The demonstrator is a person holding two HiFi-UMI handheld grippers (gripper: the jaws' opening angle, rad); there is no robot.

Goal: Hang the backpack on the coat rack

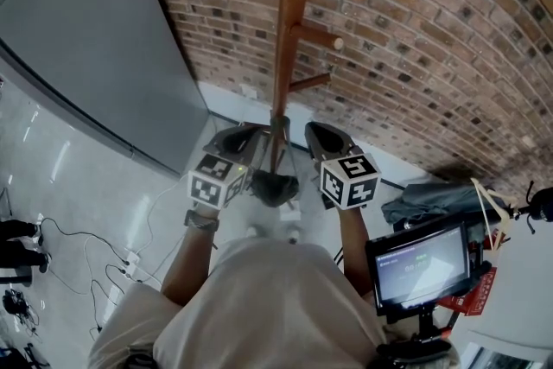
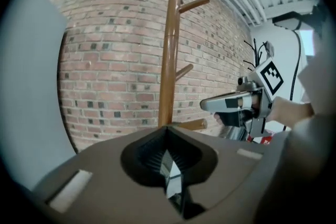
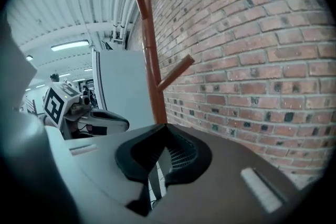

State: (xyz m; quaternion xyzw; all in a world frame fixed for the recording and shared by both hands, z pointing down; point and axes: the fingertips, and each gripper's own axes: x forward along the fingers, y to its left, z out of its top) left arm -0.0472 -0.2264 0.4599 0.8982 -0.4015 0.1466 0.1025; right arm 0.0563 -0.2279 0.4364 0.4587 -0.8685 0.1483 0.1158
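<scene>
Pressing together at their tips, the fingers point(image 2: 143, 157) of the left gripper point(image 2: 167, 128) hold nothing that shows. Lower down, a narrow slit between them lets only a sliver of pale floor through. The right gripper point(image 3: 167, 126) looks the same: dark ribbed fingers point(image 3: 185, 157) are closed tip to tip, with a thin pale strip in the gap that is too small to identify.

From the head view, both grippers point at the foot of the coat rack point(image 1: 292, 22), one on each side of its pole and close to it. Between and just below them sits a dark rounded shape point(image 1: 275, 187), partly covered by the grippers. I cannot tell whether it is the backpack or the base of the rack. Well off to the person's right, a grey-blue bundle point(image 1: 428, 201) lies low down, its outline blurred.

The rack is a reddish-brown wooden pole with short pegs point(image 1: 318, 36) angling upward, all bare. Its top is cut off in the head view. It stands just in front of a brick wall point(image 1: 432, 39), with a grey panel point(image 1: 86, 39) to the left.

Both forearms reach forward and down, roughly parallel, with the marker cubes facing up. A watch point(image 1: 200, 220) is on the left wrist. A pale shirt point(image 1: 268, 307) fills the bottom of the view. A small screen point(image 1: 422, 265) sits at the person's right, and cables point(image 1: 95, 264) trail across the glossy floor point(image 1: 52, 177) at the left.
</scene>
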